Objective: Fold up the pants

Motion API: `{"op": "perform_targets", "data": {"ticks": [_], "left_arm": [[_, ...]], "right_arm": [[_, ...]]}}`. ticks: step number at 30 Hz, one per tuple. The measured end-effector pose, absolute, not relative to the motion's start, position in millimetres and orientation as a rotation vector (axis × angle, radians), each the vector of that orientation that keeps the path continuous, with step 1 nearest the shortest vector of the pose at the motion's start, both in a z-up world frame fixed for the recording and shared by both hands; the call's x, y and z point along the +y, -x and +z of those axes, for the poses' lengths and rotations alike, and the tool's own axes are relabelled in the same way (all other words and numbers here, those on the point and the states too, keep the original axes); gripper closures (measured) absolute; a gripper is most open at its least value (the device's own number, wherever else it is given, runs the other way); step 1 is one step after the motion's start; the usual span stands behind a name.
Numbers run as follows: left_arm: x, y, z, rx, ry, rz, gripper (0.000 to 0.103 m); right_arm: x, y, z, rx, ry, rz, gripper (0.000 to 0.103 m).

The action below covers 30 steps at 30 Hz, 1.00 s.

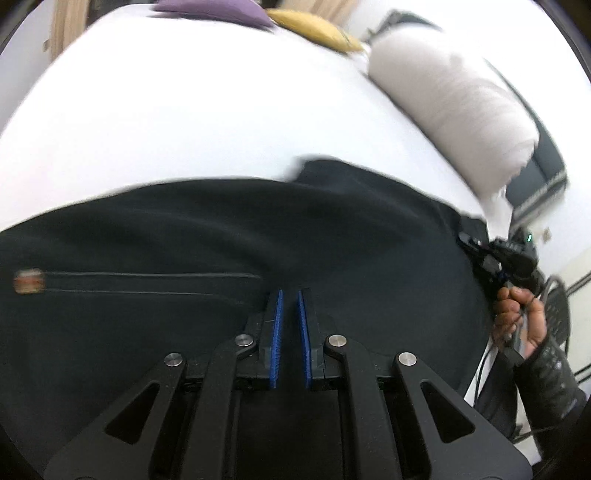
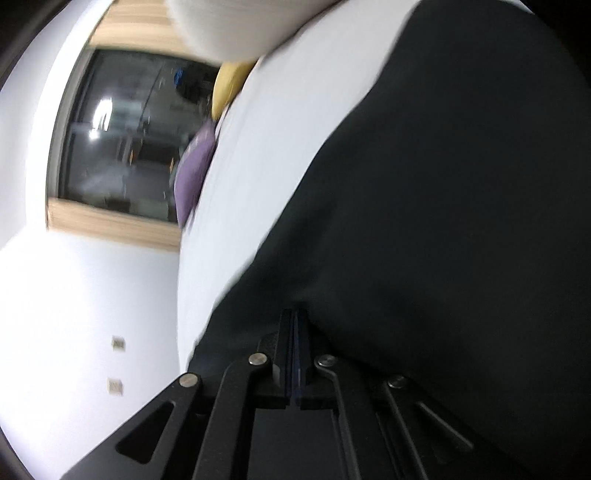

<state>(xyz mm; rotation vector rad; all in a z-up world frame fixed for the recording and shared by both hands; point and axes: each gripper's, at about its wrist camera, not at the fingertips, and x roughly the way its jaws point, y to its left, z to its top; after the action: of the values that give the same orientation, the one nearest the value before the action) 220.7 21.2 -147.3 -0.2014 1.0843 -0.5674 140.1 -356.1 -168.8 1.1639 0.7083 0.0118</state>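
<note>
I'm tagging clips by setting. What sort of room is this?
Probably a bedroom: the black pants lie on a white sheet-covered bed, with purple and yellow cushions at its far edge and a dark window behind.

Counted on the bed: one pair of black pants, one purple cushion, one yellow cushion, one white rolled blanket. Two tongs: left, right.

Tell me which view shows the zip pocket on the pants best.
The left wrist view: the zip pocket runs as a long line across the black pants, a small tag at its left end. The right wrist view shows only plain, blurred black cloth, no zip.
</note>
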Motion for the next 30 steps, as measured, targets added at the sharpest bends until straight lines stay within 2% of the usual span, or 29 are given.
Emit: {"op": "perform_targets", "data": {"ticks": [6,8,10,15,17,21,22,24,27,28,29,30], "left_arm": [[122.2,-222.3,-146.2,0.991,0.3,-0.48,0.097],[149.7,-222.7,-142.5,0.964,0.357,-0.44,0.097],[155.8,-221.9,-137.7,0.967,0.372,-0.431,0.097],[103.7,-205.1,-113.2,0.951,0.244,-0.47,0.097],[82.2,-203.6,-114.6,0.971,0.201,-0.504,0.097],[64.4,-218.4,-137.6,1.051,0.113,-0.455,0.097],[67.7,-223.7,-143.6,1.067,0.145,-0.458,0.097],[81.7,-236.3,-150.2,1.067,0.239,-0.458,0.097],[85.9,-256.2,-155.6,1.057,0.207,-0.46,0.097],[86.5,-260.6,-157.8,1.057,0.202,-0.466,0.097],[73.0,-266.9,-159.4,1.059,0.213,-0.479,0.097],[77.1,-269.6,-159.8,1.058,0.231,-0.488,0.098]], "right_arm": [[-391.5,-137.0,-159.7,0.623,-1.185,-0.224,0.103],[-399.3,-115.7,-147.9,0.628,-1.172,-0.279,0.097],[-369.7,-114.1,-125.2,0.624,-1.127,-0.217,0.097],[-243.9,-138.0,-106.4,0.736,-1.059,0.184,0.097],[-189.7,-155.9,-117.1,0.824,-1.036,0.303,0.097],[-142.2,-192.4,-145.7,0.965,-0.987,0.368,0.099],[-143.0,-197.7,-155.3,0.987,-0.988,0.338,0.103],[-159.9,-207.0,-165.8,0.972,-1.068,0.328,0.103],[-188.7,-229.7,-162.1,0.94,-1.047,0.265,0.103],[-202.2,-187.8,-170.9,0.934,-1.046,0.249,0.103],[-219.7,-202.5,-171.6,0.926,-1.052,0.23,0.103],[-233.9,-181.9,-178.5,0.915,-1.04,0.203,0.103]]}}
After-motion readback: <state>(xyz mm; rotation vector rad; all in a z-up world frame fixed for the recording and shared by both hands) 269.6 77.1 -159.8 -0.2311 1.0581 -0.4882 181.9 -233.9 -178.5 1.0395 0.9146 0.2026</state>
